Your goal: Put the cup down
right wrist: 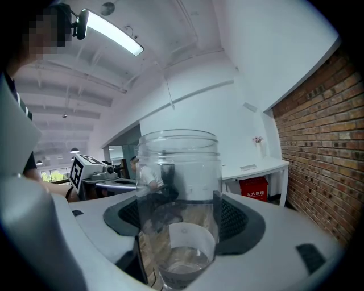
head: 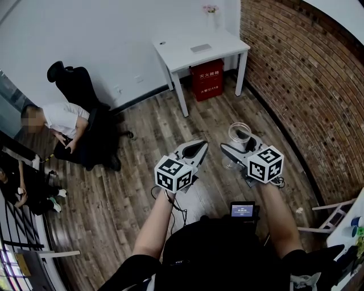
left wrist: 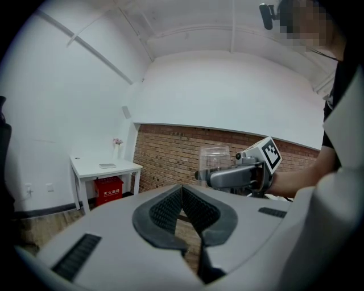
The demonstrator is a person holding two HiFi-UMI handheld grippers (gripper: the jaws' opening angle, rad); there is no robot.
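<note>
Hanging above the wooden floor [head: 142, 131], well apart from the white surface [head: 187, 42], the clear cup [right wrist: 179, 170] is clamped in the right gripper's [right wrist: 179, 215] jaws, so parting them here would likely drop it; the left gripper's [left wrist: 182, 192] jaws are together, empty.

Office corner around a white table

A white table [head: 199, 48] stands against a white wall [head: 114, 34], with a brick wall [head: 296, 85] close on its right as the head view shows it. A flat grey item [head: 201, 48] lies on the tabletop, and a small vase of flowers [head: 211, 10] stands at the back edge. A red fire-extinguisher box [head: 206, 78] sits under the table. Well to the table's left are a black office chair [head: 77, 85] and a seated person in a white shirt [head: 62, 128], on the wooden plank floor [head: 142, 142].
</note>
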